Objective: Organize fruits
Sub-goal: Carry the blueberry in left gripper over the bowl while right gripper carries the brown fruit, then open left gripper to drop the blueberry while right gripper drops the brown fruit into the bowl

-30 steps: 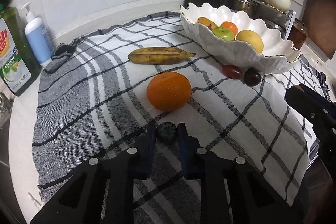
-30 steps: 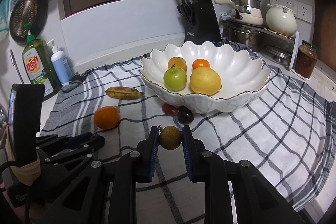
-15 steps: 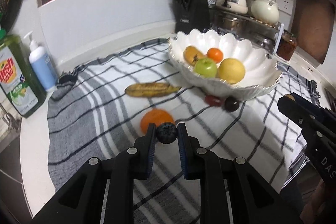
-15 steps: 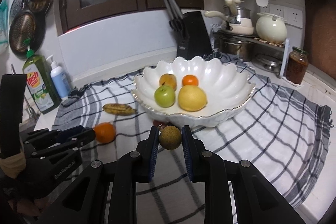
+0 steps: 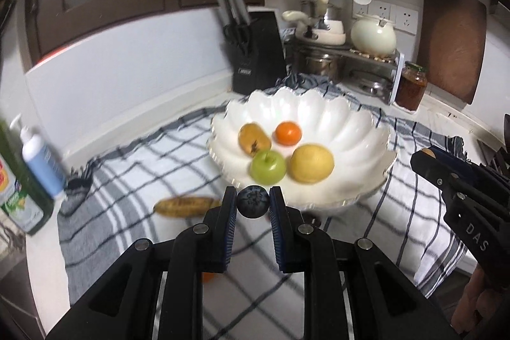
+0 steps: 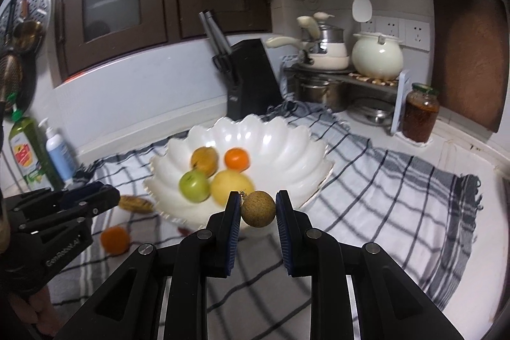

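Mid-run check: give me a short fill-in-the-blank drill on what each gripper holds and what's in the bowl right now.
1. The left gripper is shut on a small dark ____.
2. The right gripper is shut on a round ____ fruit with a rough skin.
3. The white scalloped bowl holds ____ fruits.
4. The banana lies on the checked ____, outside the bowl.

Missing words: blueberry; brown; four; cloth
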{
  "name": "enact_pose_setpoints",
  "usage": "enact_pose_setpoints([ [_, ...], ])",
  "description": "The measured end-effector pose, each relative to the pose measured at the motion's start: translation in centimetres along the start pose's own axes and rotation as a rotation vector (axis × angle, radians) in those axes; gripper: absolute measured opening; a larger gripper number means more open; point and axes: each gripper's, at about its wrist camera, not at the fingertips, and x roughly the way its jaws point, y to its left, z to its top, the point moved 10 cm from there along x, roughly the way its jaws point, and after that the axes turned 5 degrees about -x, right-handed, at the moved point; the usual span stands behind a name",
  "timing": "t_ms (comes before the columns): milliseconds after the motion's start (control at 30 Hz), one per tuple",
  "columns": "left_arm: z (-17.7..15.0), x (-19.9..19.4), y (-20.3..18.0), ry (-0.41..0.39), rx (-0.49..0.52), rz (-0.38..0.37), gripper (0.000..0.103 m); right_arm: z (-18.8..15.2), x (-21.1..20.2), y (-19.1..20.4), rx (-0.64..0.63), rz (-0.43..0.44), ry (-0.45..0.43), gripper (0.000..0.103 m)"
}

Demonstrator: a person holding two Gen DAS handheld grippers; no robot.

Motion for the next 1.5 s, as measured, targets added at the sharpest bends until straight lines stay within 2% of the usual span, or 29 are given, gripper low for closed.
enact_pose_setpoints([
  [367, 3.4, 3.3, -1.1, -0.002, 0.002, -0.019, 0.021, 3.4, 3.1, -2.1, -0.019, -0.018, -0.004, 0.024],
  [633, 3.9, 7.2, -0.9, 0.052, -0.010, -0.024, 0.021, 3.7, 7.1, -2.4, -0.022, 0.012, 0.059, 0.024],
  [967, 3.1, 11.0, -1.0, 0.127, -0.019, -0.042, 0.022, 2.2, 11.3, -1.9, -0.043, 0.066, 0.163, 0.024],
  [1033, 2.8, 11.3, -1.1, 0.140, -0.020, -0.043, 0.034, 2.0, 11.6, -2.0, -0.048, 0.064, 0.171, 0.025],
  [1067, 2.7, 11.3, -1.1, 0.140, -0.021, -0.041, 0.039, 1.9, 11.6, -2.0, -0.050, 0.063, 0.172, 0.027],
  [1133, 2.6, 11.3, -1.0, 0.135, -0.020, -0.033, 0.052, 1.9, 11.6, -2.0, -0.054, 0.056, 0.170, 0.044],
  [1200, 2.7, 11.0, -0.9, 0.130, -0.022, -0.028, 0.055, 2.1, 11.2, -2.2, -0.056, 0.037, 0.159, 0.055],
  [1267, 2.7, 10.7, -0.7, 0.124, -0.023, -0.024, 0.058, 2.4, 10.9, -2.3, -0.062, 0.017, 0.148, 0.062],
  [1333, 2.8, 10.1, -0.3, 0.116, -0.031, -0.010, 0.069, 2.7, 10.4, -2.4, -0.063, -0.009, 0.140, 0.075],
  [1500, 2.9, 8.3, 1.0, 0.090, -0.058, 0.021, 0.086, 3.3, 8.5, -2.1, -0.071, -0.065, 0.111, 0.086],
])
